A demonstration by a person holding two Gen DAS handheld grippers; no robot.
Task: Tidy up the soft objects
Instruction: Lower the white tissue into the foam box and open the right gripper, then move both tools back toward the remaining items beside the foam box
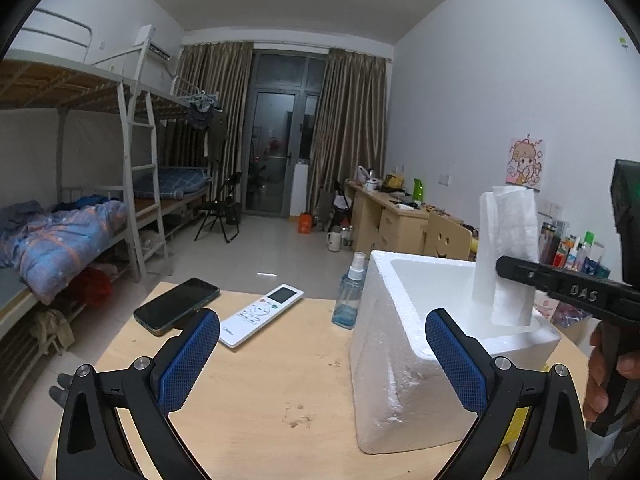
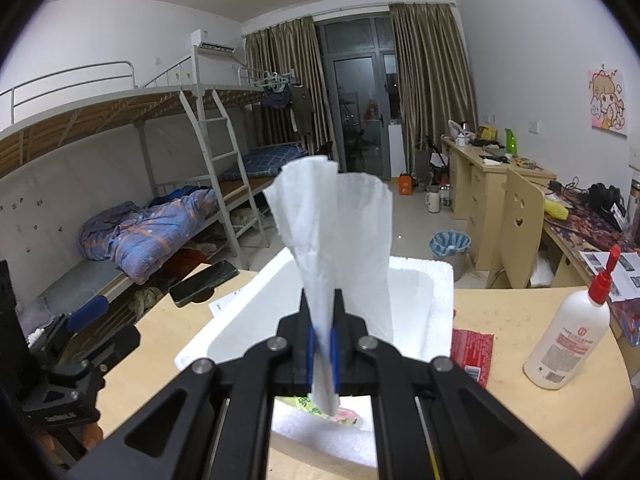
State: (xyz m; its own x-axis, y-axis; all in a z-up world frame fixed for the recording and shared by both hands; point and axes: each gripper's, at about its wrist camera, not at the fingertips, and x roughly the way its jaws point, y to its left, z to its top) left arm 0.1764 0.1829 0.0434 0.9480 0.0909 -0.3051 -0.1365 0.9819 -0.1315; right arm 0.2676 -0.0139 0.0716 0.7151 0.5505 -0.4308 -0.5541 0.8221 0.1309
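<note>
Up over the white foam box (image 2: 424,292), the right gripper (image 2: 322,354) was clamped tight on a sheet of white tissue (image 2: 340,232), its blue pads pinching the lower part so that the sheet fanned upward above the box's open cavity. The left gripper (image 1: 322,356) was held low over the wooden table (image 1: 260,400), jaws spread wide and holding nothing, its right finger (image 1: 456,360) just in front of the box's near wall.

From the left wrist, the right gripper (image 1: 520,272) appeared side-on, reaching in from the right, with the tissue (image 1: 508,256) standing upright in its jaws; a dark phone (image 1: 176,306), a white remote (image 1: 262,316) and a blue spray bottle (image 1: 352,296) lay on the table left of the box (image 1: 400,360). Only the right wrist showed a white bottle with a red cap (image 2: 568,340) and a red packet (image 2: 472,352) right of the box.

Beyond the table, bunk beds (image 2: 160,168) lined the left wall, desks (image 2: 484,176) the right, and brown curtains (image 1: 216,108) flanked a glass door at the far end.
</note>
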